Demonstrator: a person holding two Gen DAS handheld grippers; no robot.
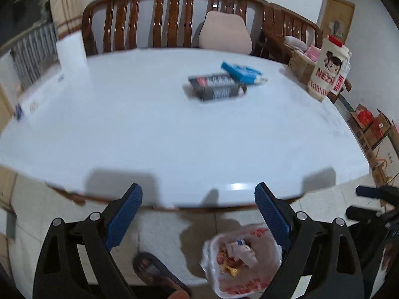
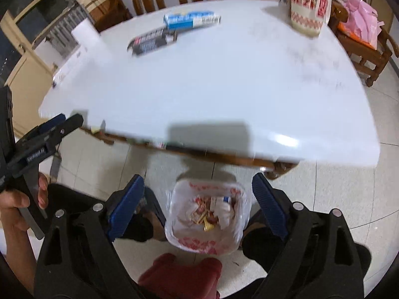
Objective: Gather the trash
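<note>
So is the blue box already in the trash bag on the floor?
No, the blue box lies on the white table beside the black box, while the trash bag sits on the floor below the table's edge.

Glossy white table [image 1: 149, 129], polished wooden chairs [image 1: 169, 17], crinkly plastic bag [image 2: 207, 214].

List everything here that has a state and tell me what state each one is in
left gripper: open, nothing between the jaws
right gripper: open, nothing between the jaws
trash bag: on the floor by the table, mouth open, wrappers inside
black box: lying flat on the table
blue box: lying flat, touching the black box
carton: upright at the table edge
</note>
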